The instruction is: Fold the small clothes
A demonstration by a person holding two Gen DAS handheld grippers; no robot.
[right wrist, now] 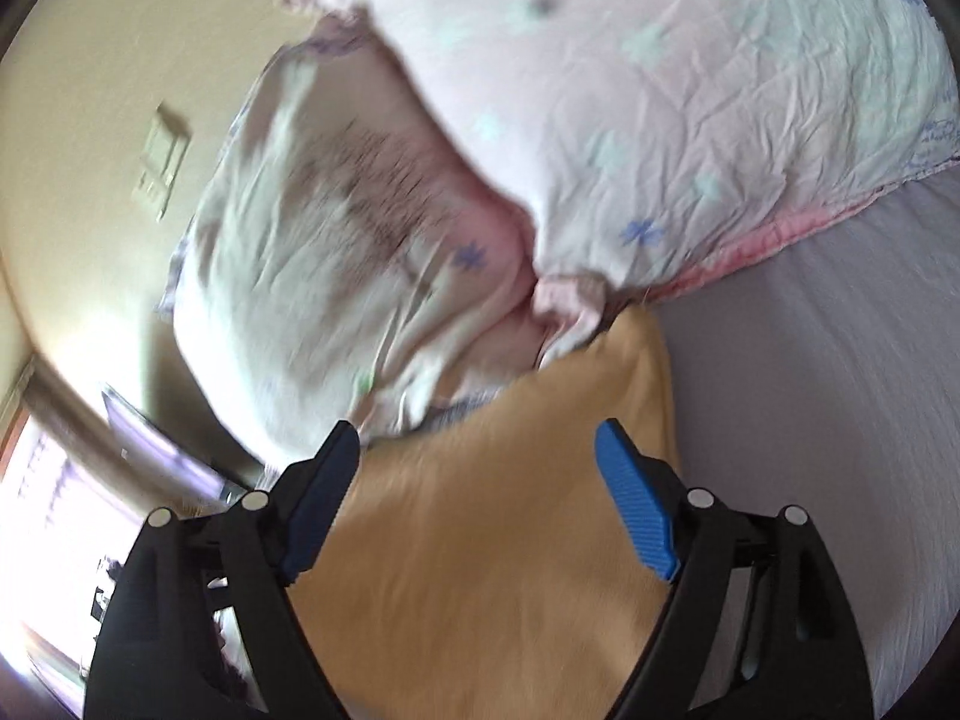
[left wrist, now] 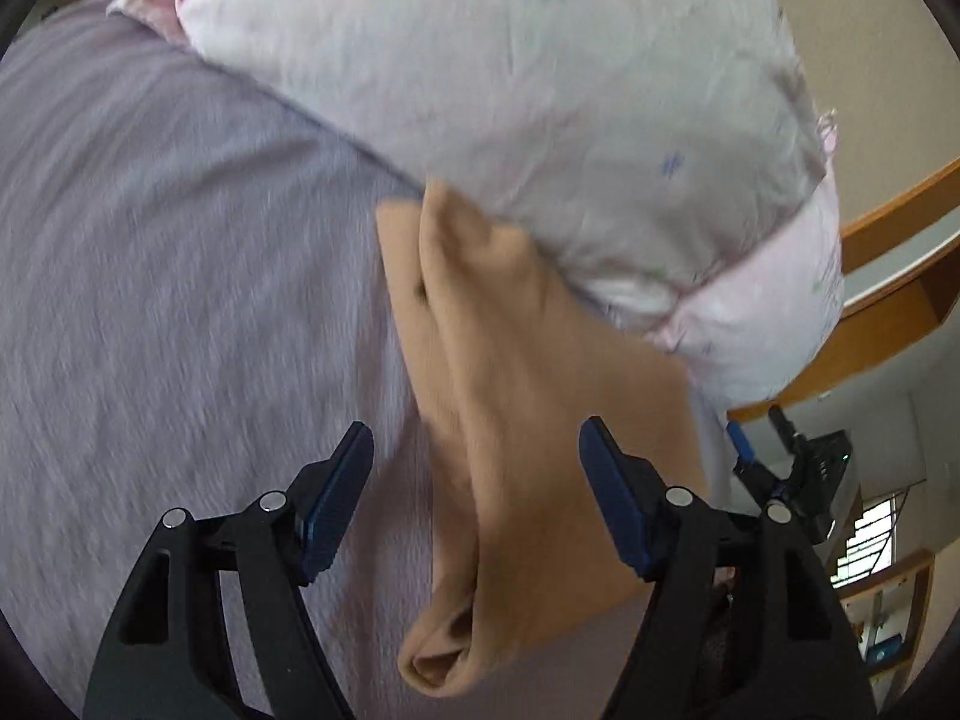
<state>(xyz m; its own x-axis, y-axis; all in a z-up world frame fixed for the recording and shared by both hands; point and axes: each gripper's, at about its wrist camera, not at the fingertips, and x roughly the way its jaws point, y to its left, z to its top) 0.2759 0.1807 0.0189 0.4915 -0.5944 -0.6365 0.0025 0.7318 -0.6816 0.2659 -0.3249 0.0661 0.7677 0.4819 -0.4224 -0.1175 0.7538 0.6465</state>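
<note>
A small tan garment (left wrist: 510, 396) lies folded lengthwise on the lilac bedsheet (left wrist: 180, 276), its far end against a pale flowered pillow (left wrist: 540, 90). A tube-like opening of it faces me at the near end. My left gripper (left wrist: 474, 438) is open above it, jaws apart, holding nothing. In the right wrist view the same garment (right wrist: 498, 540) fills the space under my right gripper (right wrist: 480, 438), which is open and empty. The right gripper also shows at the far right of the left wrist view (left wrist: 762, 432).
Two flowered pillows (right wrist: 690, 108) are piled at the head of the bed. A beige wall with a switch plate (right wrist: 162, 162) is behind them. Wooden shelving (left wrist: 888, 276) stands off the bed's side. The lilac sheet (right wrist: 810, 390) extends beside the garment.
</note>
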